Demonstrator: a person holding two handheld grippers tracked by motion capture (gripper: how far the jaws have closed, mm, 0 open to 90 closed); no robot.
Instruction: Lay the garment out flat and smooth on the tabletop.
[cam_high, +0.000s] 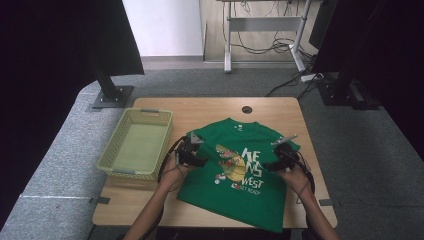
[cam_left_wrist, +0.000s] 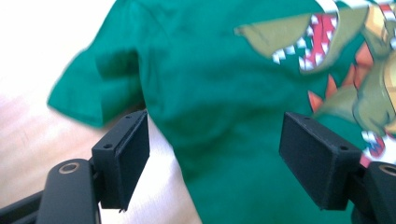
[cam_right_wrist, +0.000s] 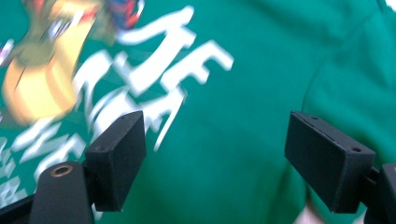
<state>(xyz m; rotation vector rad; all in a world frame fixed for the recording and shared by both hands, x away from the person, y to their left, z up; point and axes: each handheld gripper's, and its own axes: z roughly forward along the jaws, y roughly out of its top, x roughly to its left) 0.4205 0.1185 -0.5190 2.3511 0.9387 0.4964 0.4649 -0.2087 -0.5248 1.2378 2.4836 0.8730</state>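
A green T-shirt (cam_high: 235, 170) with a dinosaur print and white lettering lies flat, front up, on the wooden table (cam_high: 210, 107). My left gripper (cam_high: 197, 159) hovers at the shirt's left side near the sleeve, jaws open. In the left gripper view the sleeve (cam_left_wrist: 95, 88) and green cloth (cam_left_wrist: 219, 93) lie beneath the open jaws, with nothing pinched. My right gripper (cam_high: 275, 162) hangs over the shirt's right side beside the lettering, also open. Its own view shows the white letters (cam_right_wrist: 159, 74) and green cloth below the spread jaws.
A pale yellow-green plastic basket (cam_high: 137, 142) stands empty on the table's left part. A round cable hole (cam_high: 247, 109) sits near the table's far edge. Black stands and cables are on the floor beyond.
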